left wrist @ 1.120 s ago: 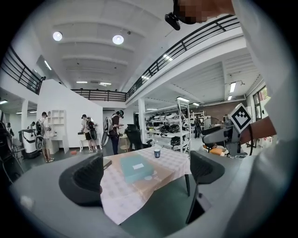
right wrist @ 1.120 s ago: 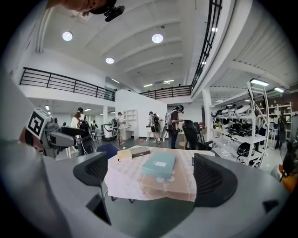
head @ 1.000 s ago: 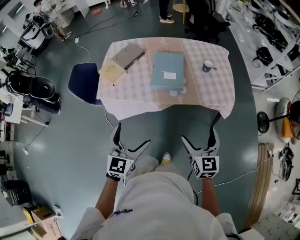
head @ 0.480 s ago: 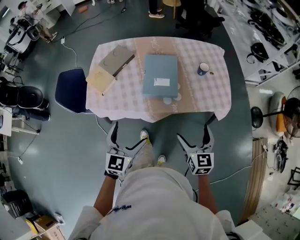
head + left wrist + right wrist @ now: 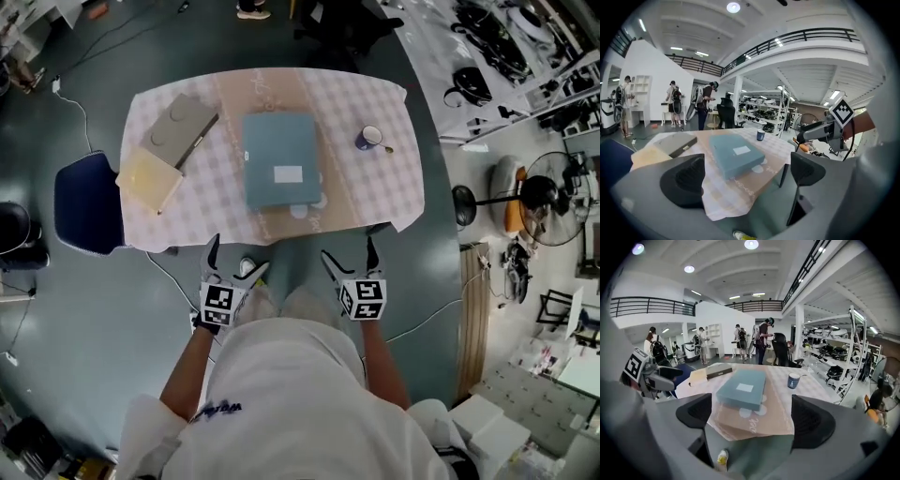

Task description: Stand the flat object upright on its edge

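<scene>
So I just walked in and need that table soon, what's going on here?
A person stands at the near edge of the table with a gripper in each hand. The left gripper and right gripper are both open and empty, short of the table; the right one's jaws have just been closing slightly with nothing between them. The blue flat box lies flat mid-table, untouched.
</scene>
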Action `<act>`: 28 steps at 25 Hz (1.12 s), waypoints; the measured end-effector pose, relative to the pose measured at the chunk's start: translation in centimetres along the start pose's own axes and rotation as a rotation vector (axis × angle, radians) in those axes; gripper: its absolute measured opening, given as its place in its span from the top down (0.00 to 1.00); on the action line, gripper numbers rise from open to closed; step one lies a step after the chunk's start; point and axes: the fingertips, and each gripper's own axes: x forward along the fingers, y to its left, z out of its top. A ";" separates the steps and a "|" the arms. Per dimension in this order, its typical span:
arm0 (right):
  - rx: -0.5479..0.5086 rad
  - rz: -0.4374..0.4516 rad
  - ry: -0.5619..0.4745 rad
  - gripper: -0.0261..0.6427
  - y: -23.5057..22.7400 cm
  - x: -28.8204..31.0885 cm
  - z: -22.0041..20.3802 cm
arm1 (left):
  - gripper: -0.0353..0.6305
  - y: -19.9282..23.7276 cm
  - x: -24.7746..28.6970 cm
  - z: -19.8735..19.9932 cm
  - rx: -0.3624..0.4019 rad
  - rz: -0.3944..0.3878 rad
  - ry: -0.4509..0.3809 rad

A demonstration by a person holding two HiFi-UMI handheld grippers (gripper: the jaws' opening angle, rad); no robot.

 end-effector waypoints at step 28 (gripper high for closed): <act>-0.109 0.162 0.291 0.31 -3.0 19.3 -10.8 | 0.16 5.1 17.0 -10.9 -0.069 0.000 0.225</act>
